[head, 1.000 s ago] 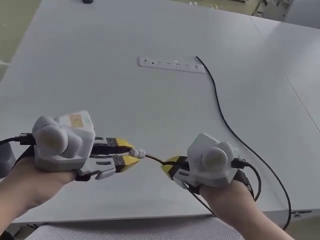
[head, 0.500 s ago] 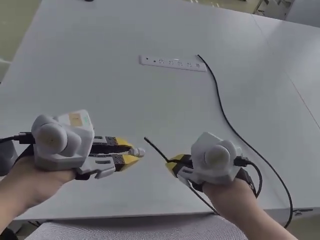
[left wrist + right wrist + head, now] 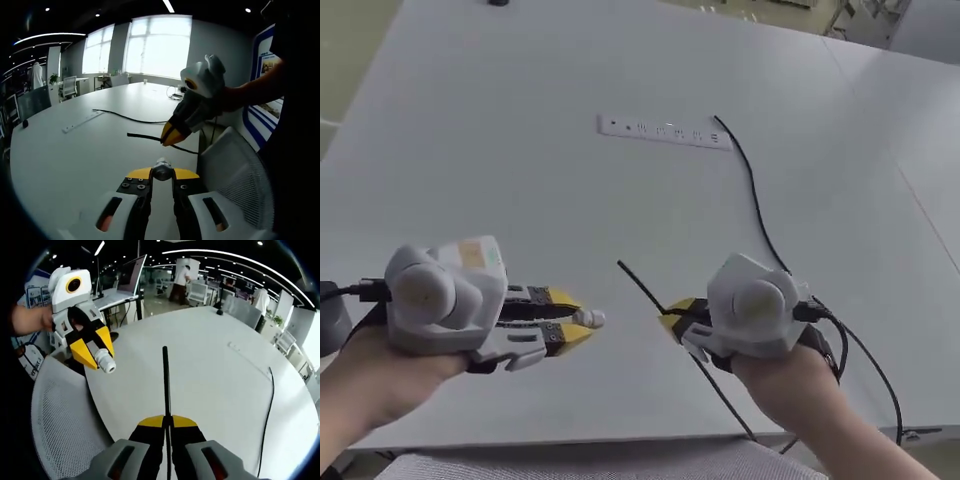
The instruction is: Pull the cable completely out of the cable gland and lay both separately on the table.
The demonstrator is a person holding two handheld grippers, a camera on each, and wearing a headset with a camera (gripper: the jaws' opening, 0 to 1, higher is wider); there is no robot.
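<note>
My left gripper [image 3: 572, 322] is shut on a small white cable gland [image 3: 591, 319], which pokes out from its yellow tips; the gland [image 3: 162, 169] sits between the jaws in the left gripper view and shows as the gland [image 3: 105, 361] in the right gripper view. My right gripper [image 3: 670, 318] is shut on a thin black cable [image 3: 640, 285] whose free end points up and left, apart from the gland. In the right gripper view the cable [image 3: 165, 382] runs straight out from between the jaws. Both grippers hover over the white table [image 3: 520, 180].
A white power strip [image 3: 664, 131] lies at mid-table with its black cord [image 3: 760, 215] running toward the right front edge. A mesh chair back [image 3: 60, 425] stands by the table edge. People and desks are far behind.
The cable came out of the gland. The grippers have drawn apart, the right one moving right with the cable, and a gap now lies between the cable's end and the gland.
</note>
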